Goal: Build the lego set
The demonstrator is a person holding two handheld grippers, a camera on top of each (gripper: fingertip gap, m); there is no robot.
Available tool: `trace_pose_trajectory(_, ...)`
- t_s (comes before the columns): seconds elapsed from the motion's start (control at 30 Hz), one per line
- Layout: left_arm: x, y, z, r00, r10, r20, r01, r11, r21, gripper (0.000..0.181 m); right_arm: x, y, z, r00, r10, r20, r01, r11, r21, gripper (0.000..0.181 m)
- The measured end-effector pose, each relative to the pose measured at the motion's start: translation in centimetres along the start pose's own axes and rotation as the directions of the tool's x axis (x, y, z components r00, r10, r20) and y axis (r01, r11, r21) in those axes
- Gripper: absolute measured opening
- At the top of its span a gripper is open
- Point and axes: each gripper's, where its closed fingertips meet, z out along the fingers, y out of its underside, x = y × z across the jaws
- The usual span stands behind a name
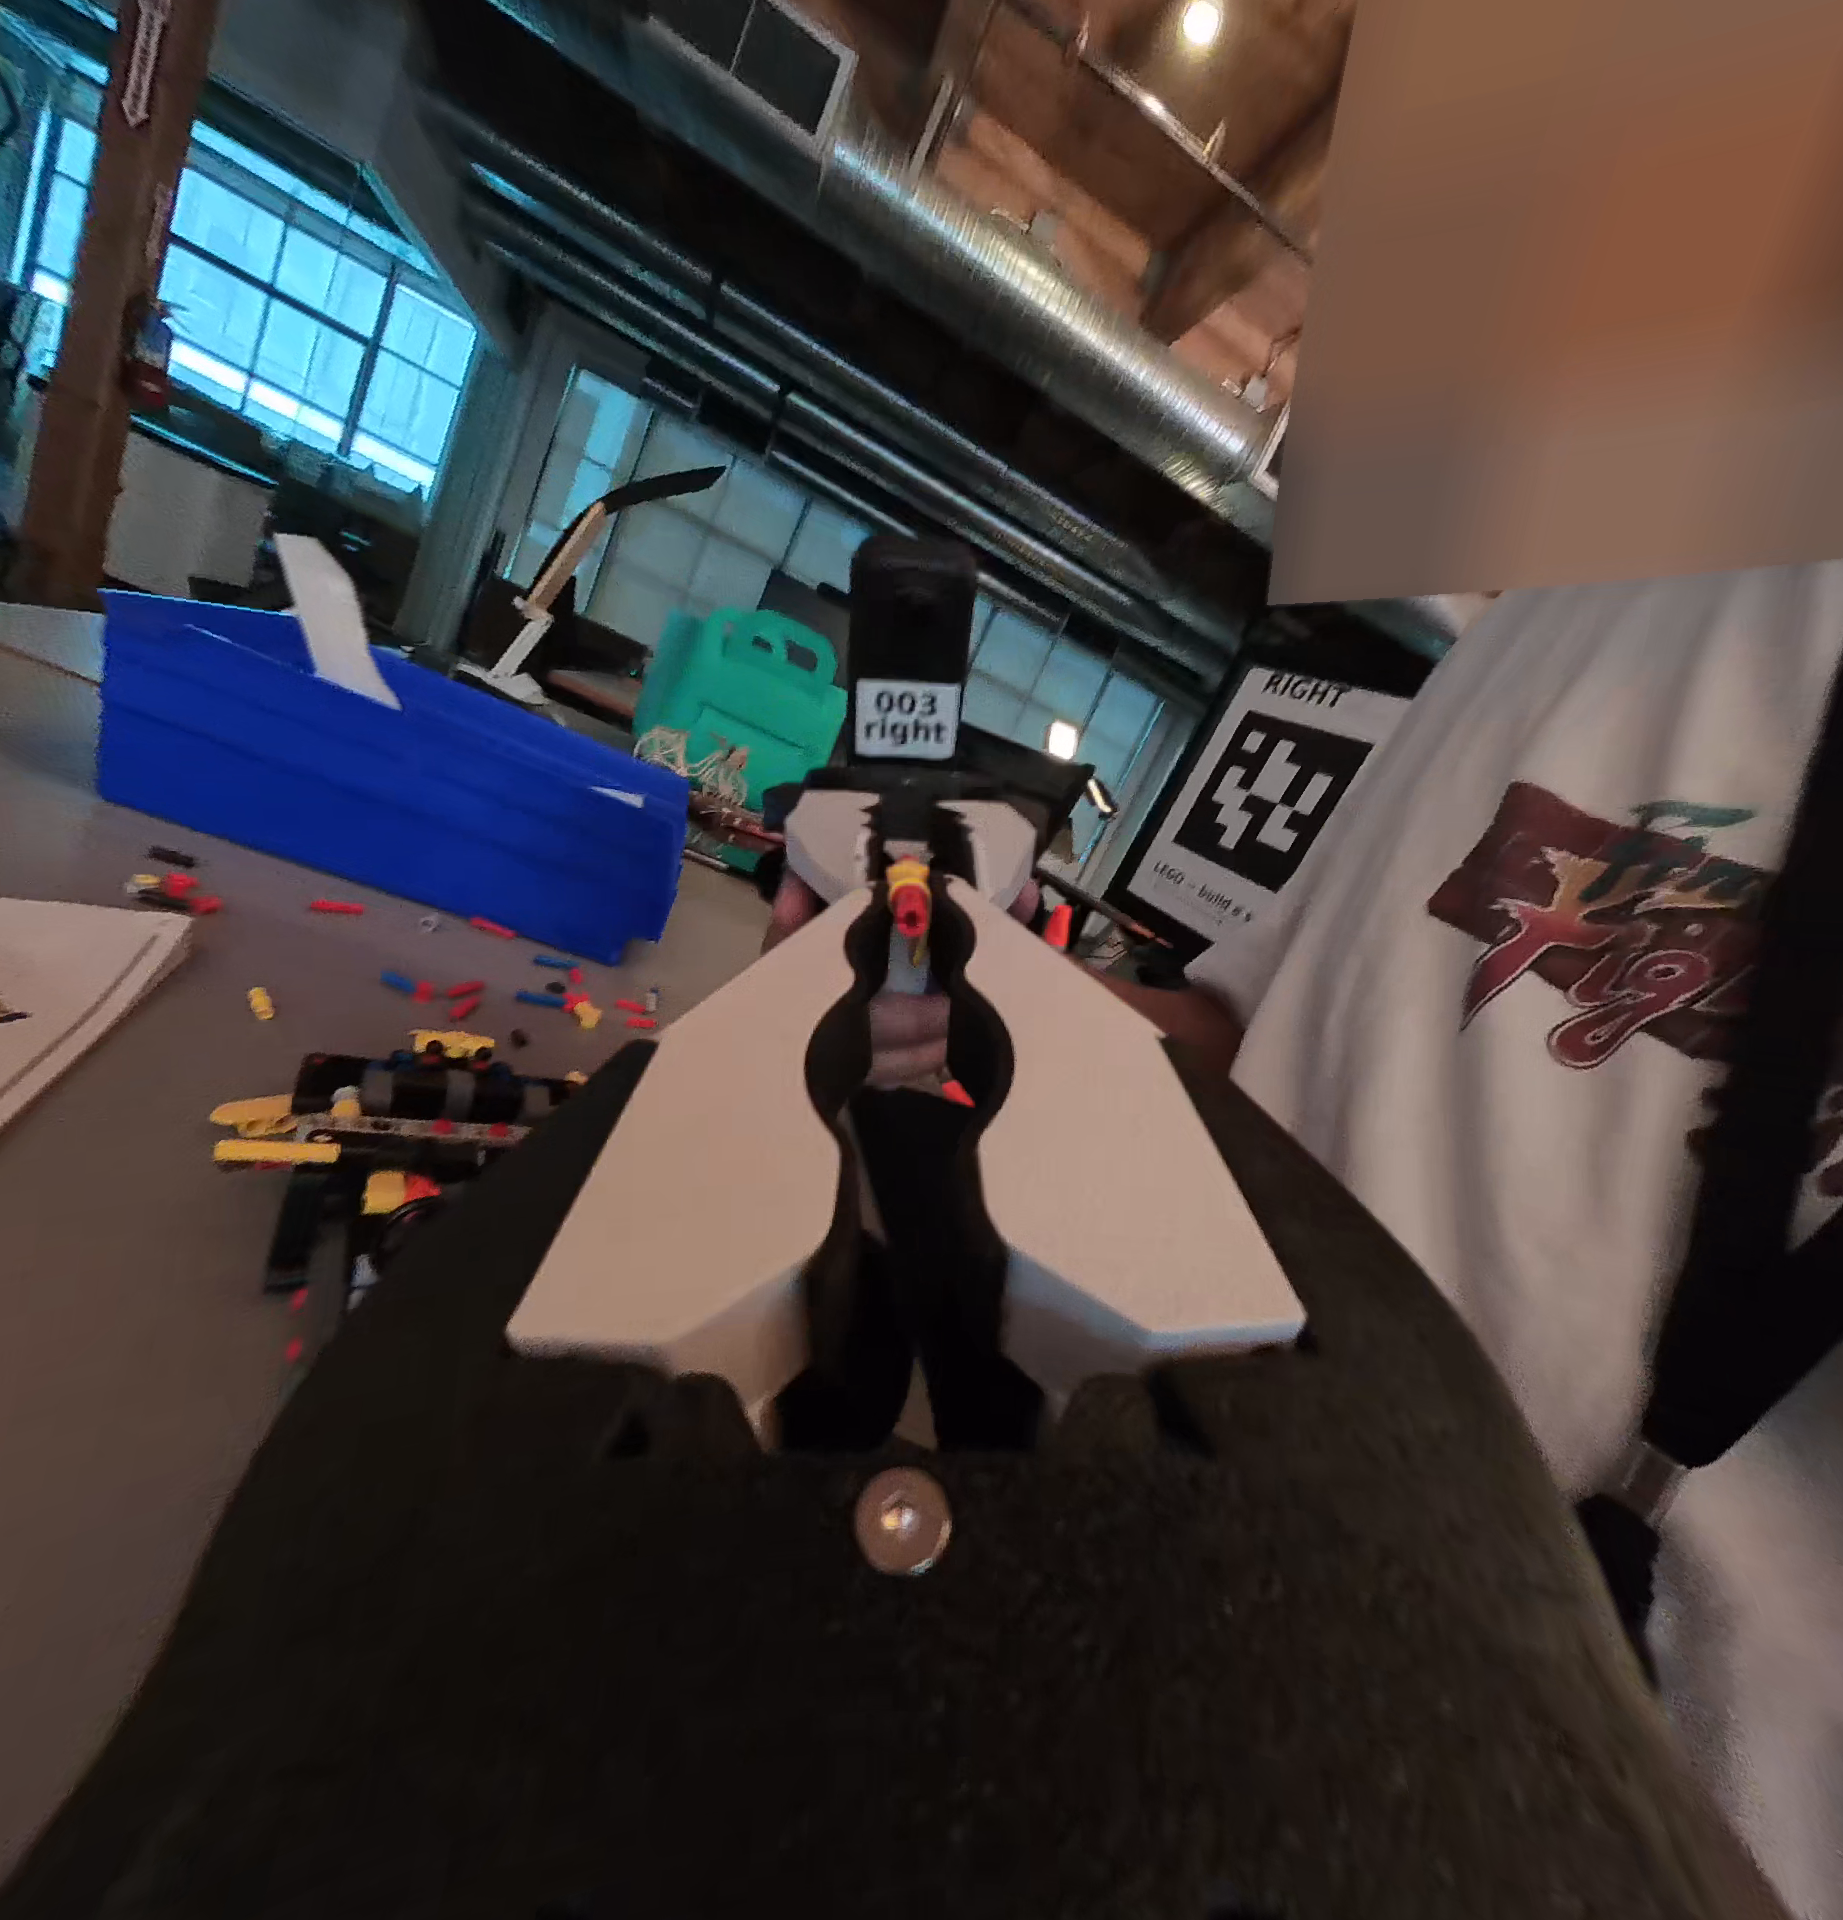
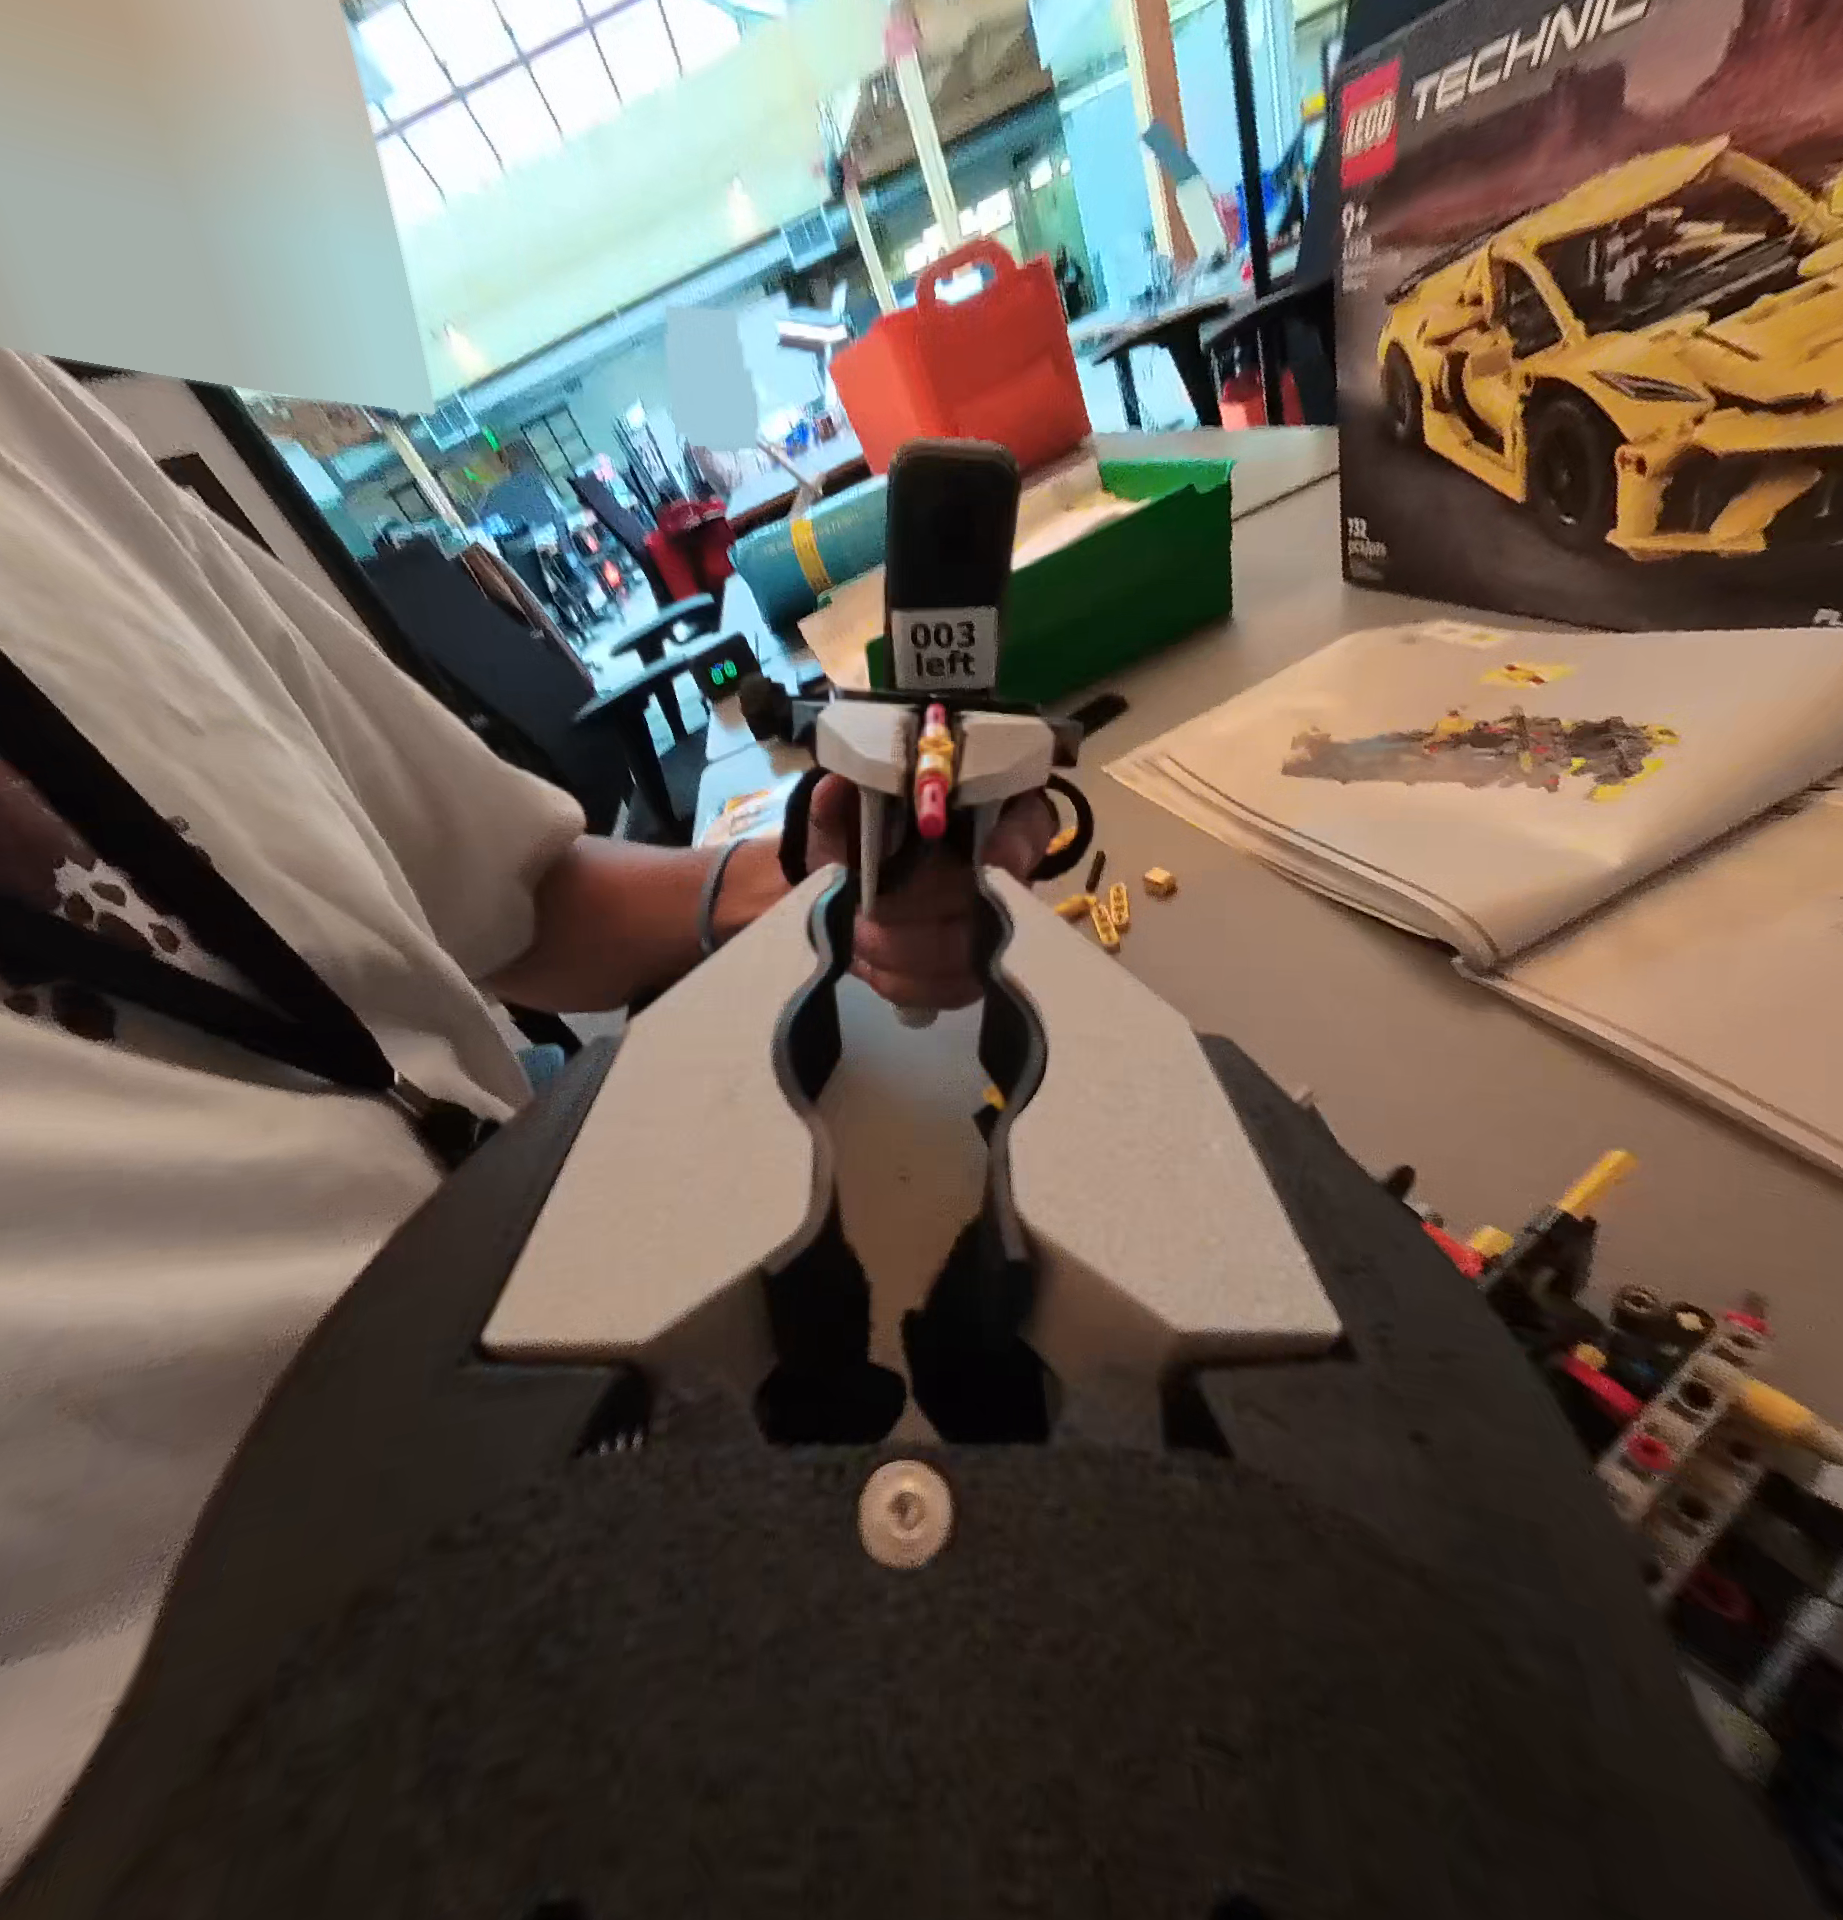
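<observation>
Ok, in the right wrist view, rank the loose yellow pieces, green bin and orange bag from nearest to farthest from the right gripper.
1. Loose yellow pieces, just right of the jaws.
2. Green bin, behind them.
3. Orange bag, farthest back.

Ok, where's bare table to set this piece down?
Bare table shows between the instruction booklet and the half-built chassis. Crowded: loose pins scattered before the blue bin, and yellow pieces beside the booklet.
</observation>
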Motion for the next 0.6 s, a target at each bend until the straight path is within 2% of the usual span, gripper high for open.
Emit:
trace_pose_trajectory(0.1, 0.2, 0.1, 0.2, 1.000, -0.002, -0.011, 0.002, 1.000, -0.001, 0.007, -0.1, -0.7, 0.8, 1.000, 0.022, 0.017, -0.023, 0.995, 0.093, 0.018)
trace_pose_trajectory(0.2, 0.3, 0.2, 0.2, 1.000, 0.001, -0.011, -0.001, 1.000, -0.004, 0.007, -0.1, -1.3, 1.2, 0.999, 0.038, 0.034, -0.042, 0.989, 0.142, 0.007)
trace_pose_trajectory(0.6, 0.1, 0.6, 0.3, 0.999, 0.040, 0.028, -0.039, 0.999, -0.030, 0.007, 0.2, -0.8, 1.3, 1.000, 0.012, 0.014, -0.014, 0.988, 0.157, 0.004)
